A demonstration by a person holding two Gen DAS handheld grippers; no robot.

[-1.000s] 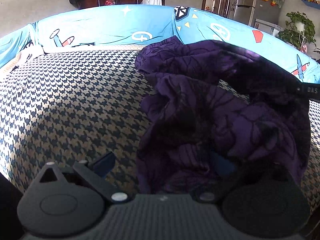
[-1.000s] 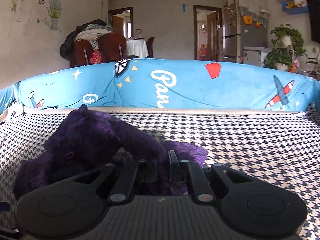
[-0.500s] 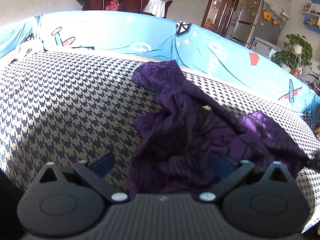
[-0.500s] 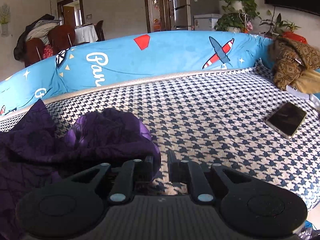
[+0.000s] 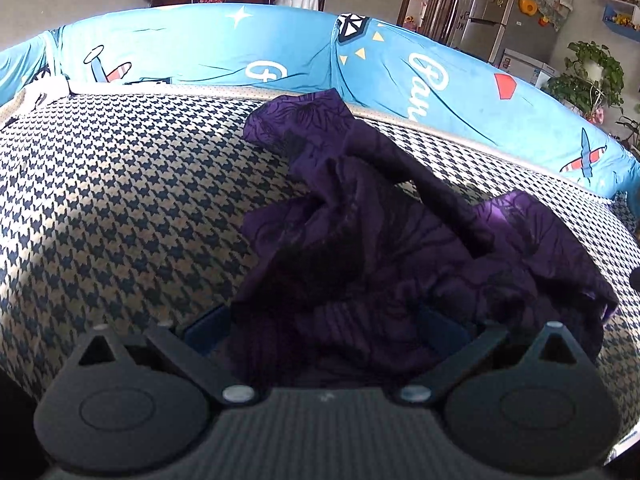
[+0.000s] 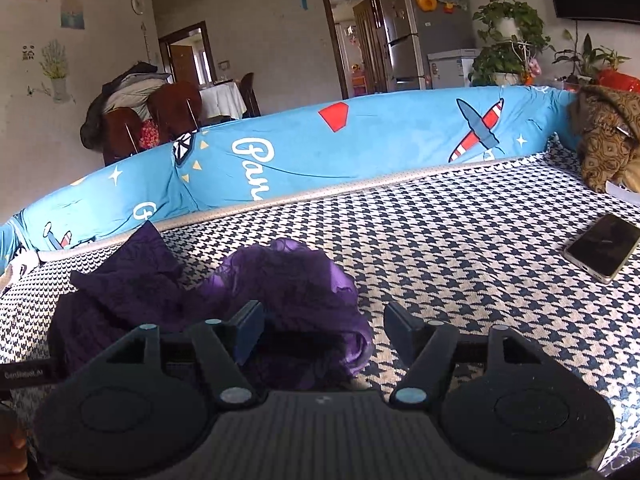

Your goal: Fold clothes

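Note:
A crumpled purple garment (image 5: 380, 240) with a dark flower print lies in a heap on the houndstooth sofa seat (image 5: 120, 200). My left gripper (image 5: 324, 320) stands wide open at the heap's near edge, and cloth bunches loosely between its blue pads (image 5: 204, 320). In the right wrist view the garment (image 6: 288, 280) spreads to the left, with a rounded fold reaching in between the fingers. My right gripper (image 6: 324, 332) is opening; the fold lies between its jaws and neither pad presses on it.
A blue printed cover (image 6: 360, 148) wraps the sofa's backrest along the far side. A dark phone (image 6: 604, 246) lies on the seat at the right, beside a brown patterned cloth (image 6: 608, 136). Beyond the backrest stand chairs, a fridge and potted plants.
The right gripper's jaws have parted and let go of the purple cloth. The part of the garment that was held up has dropped onto the seat. The left gripper stays open.

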